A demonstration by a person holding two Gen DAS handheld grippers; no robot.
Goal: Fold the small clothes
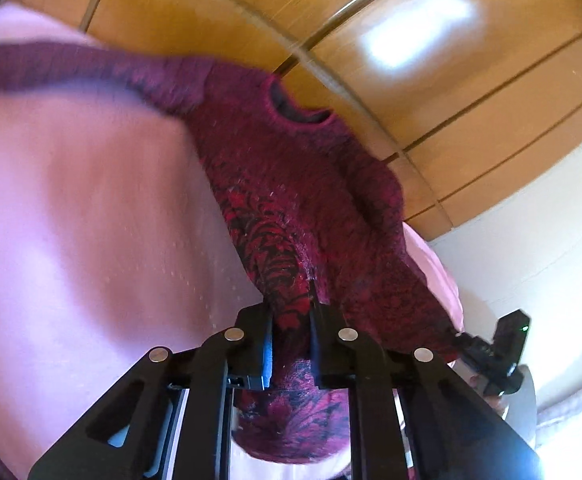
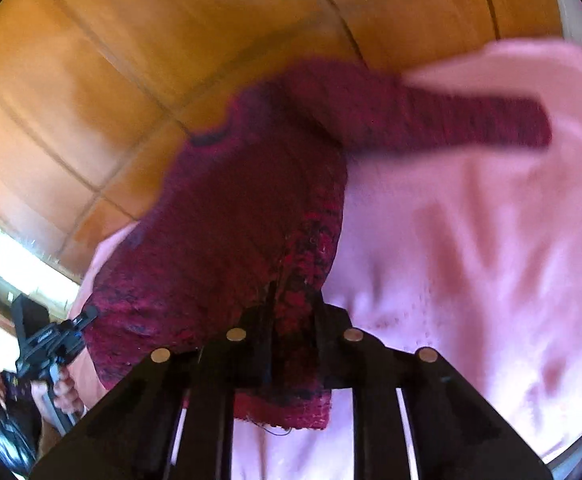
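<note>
A small maroon-and-red knit sweater (image 1: 291, 184) lies over a pink bedsheet (image 1: 83, 208). Its dark neck hole points away and one sleeve stretches out to the left. My left gripper (image 1: 291, 312) is shut on the sweater's hem, with red patterned fabric bunched between the fingers. In the right wrist view the sweater (image 2: 243, 216) shows again, one sleeve reaching right across the sheet (image 2: 471, 260). My right gripper (image 2: 293, 304) is shut on the hem at another spot. Each gripper shows in the other's view: the right one (image 1: 465, 338) and the left one (image 2: 87, 316), both at the sweater's lower edge.
Wooden wardrobe panels (image 1: 431, 80) rise behind the bed. A white wall (image 1: 531, 240) and bright curtain (image 1: 579, 412) are at the right. The person's hand (image 2: 65, 390) holds the left gripper's handle. Both views are motion-blurred.
</note>
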